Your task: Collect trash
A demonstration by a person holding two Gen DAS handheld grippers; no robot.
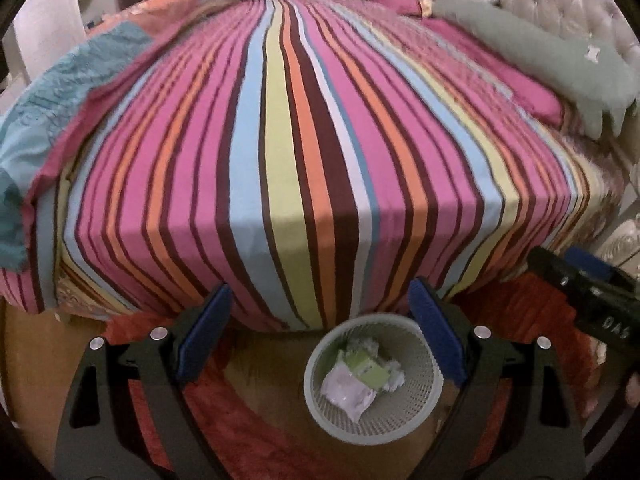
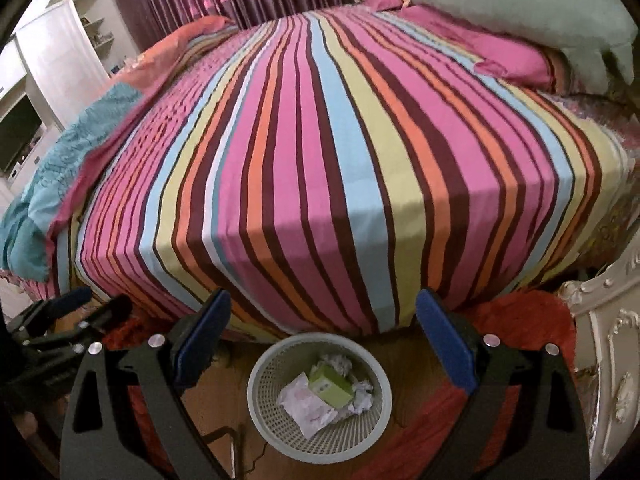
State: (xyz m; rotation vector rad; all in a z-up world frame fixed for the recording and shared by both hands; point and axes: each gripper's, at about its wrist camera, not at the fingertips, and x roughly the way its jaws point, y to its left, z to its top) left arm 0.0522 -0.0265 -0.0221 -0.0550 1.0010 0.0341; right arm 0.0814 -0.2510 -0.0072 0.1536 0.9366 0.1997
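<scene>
A pale mesh waste basket (image 1: 340, 420) (image 2: 264, 416) stands on the floor at the foot of the bed. Inside it lie a green box (image 1: 370, 368) (image 2: 332, 388), a pinkish white wrapper (image 1: 348, 394) (image 2: 306, 408) and crumpled white paper (image 1: 394, 378) (image 2: 362, 394). My left gripper (image 1: 320, 336) hangs above the basket, open, nothing between its blue pads. My right gripper (image 2: 322, 340) is also above it, open and empty. Each gripper shows at the edge of the other's view: the right one (image 1: 588, 296), the left one (image 2: 80, 312).
The bed with a striped sheet (image 1: 304, 152) (image 2: 320, 152) fills the view ahead. A blue and pink quilt (image 1: 60, 112) (image 2: 72, 152) is bunched at its left, pillows (image 1: 540, 56) (image 2: 520, 12) at the right. A red rug (image 2: 512, 320) and white carved furniture (image 2: 608, 380) flank the basket.
</scene>
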